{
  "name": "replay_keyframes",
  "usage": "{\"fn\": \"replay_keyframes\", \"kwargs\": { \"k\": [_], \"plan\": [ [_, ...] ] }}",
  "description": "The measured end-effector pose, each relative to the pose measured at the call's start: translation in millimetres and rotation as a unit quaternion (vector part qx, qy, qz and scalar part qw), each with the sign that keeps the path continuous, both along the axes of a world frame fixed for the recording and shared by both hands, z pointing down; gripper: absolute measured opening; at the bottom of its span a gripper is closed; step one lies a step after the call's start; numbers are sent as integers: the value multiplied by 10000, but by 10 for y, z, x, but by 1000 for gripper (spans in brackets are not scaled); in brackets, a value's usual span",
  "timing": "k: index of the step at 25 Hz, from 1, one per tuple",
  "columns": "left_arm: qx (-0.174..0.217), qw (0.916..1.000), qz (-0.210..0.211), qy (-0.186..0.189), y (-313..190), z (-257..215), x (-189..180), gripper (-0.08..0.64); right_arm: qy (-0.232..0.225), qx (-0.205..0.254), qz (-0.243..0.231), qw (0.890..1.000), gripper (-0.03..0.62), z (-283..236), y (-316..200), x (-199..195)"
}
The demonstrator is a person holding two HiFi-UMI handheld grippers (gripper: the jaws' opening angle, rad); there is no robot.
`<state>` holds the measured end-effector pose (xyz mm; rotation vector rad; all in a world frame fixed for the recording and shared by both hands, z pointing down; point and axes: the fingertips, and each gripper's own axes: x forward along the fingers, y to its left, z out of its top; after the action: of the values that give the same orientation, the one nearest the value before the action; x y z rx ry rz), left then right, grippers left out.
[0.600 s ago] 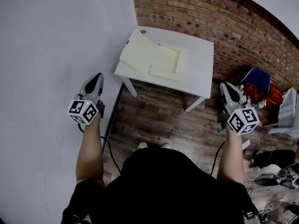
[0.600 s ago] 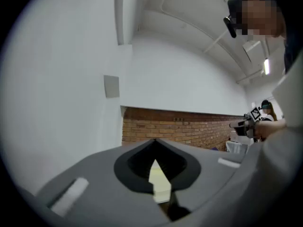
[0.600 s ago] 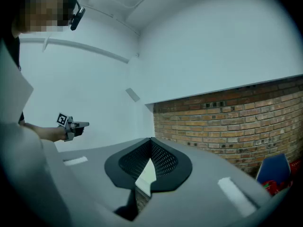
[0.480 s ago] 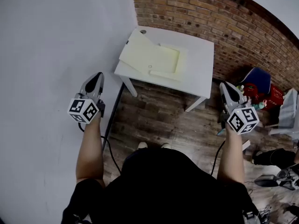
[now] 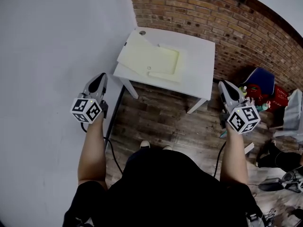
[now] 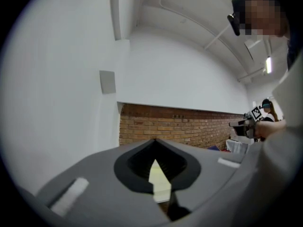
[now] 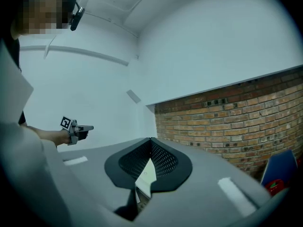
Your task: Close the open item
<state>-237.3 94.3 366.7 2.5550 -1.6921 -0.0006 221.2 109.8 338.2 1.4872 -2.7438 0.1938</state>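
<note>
The open pale yellow box [image 5: 150, 59] was seen lying on the white table [image 5: 201, 63]. The left gripper [image 5: 99, 79] and right gripper [image 5: 223, 86] were held shut and empty, level, well short of the table, presumably because the approach was not yet begun.

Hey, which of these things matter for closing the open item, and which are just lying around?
For the job:
- open pale yellow case, lying on the white table
- left gripper and right gripper, both short of the table, nothing between their jaws

Just lying about:
- blue chair
- red item beside it
</note>
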Motion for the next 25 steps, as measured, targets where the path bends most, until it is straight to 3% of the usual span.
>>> {"fn": "replay_keyframes", "kwargs": {
  "k": [11, 25],
  "plan": [
    [20, 9999, 94, 38, -238, 23, 74, 3, 44, -133, -33, 9999, 3, 110, -180, -58],
    [-241, 9992, 322, 33, -1096, 282, -129, 3, 114, -288, 143, 9994, 3, 220, -767, -327]
  ]
}}
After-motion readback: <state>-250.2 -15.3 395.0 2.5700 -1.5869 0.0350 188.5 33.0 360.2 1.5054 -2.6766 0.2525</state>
